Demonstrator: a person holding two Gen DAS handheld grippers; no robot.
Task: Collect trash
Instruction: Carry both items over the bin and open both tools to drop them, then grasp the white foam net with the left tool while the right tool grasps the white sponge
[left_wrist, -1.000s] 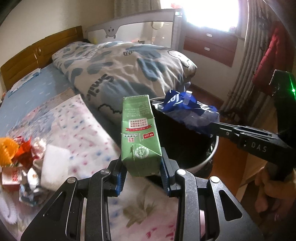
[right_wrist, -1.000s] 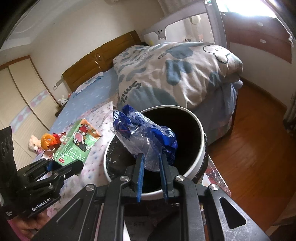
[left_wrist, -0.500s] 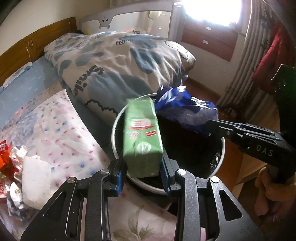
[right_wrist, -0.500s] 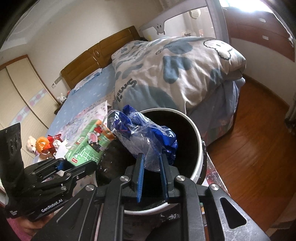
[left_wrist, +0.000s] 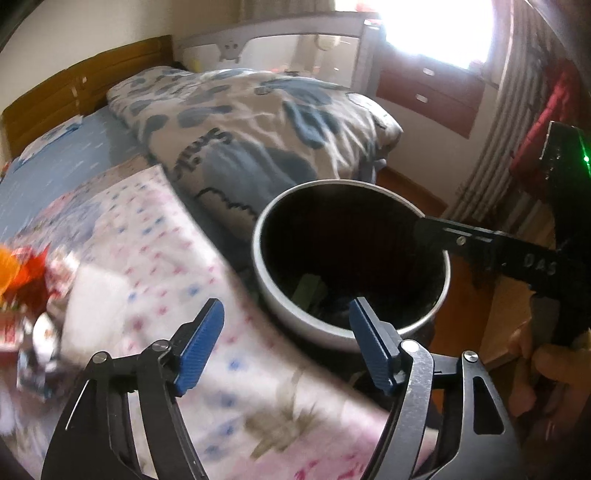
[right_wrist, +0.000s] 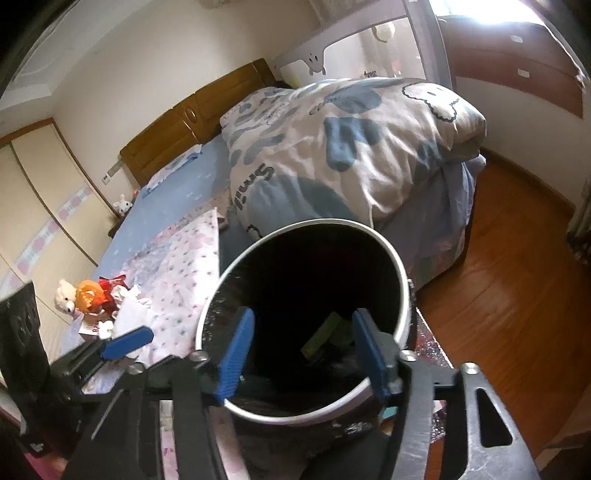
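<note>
A round bin (left_wrist: 266, 291) with a white rim and black liner stands beside the bed; it also shows in the right wrist view (right_wrist: 400, 266). A green carton (left_wrist: 308, 290) lies inside it, also seen in the right wrist view (right_wrist: 321, 332). My left gripper (left_wrist: 286, 343) is open and empty at the bin's near edge. My right gripper (right_wrist: 303, 350) is open and empty over the bin's mouth. A pile of trash (right_wrist: 107, 302) with red wrappers and white tissue lies on the spotted sheet; it is blurred in the left wrist view (left_wrist: 40, 295).
A folded quilt with blue patches (right_wrist: 340, 147) lies on the bed behind the bin. A wooden headboard (right_wrist: 192, 122) is at the back. A small plush toy (right_wrist: 64, 299) sits by the trash. Wooden floor (right_wrist: 498, 288) lies to the right.
Both grippers have opened. The green carton has dropped from my left gripper into the bin, and the blue plastic wrapper has left my right gripper and is out of sight.
</note>
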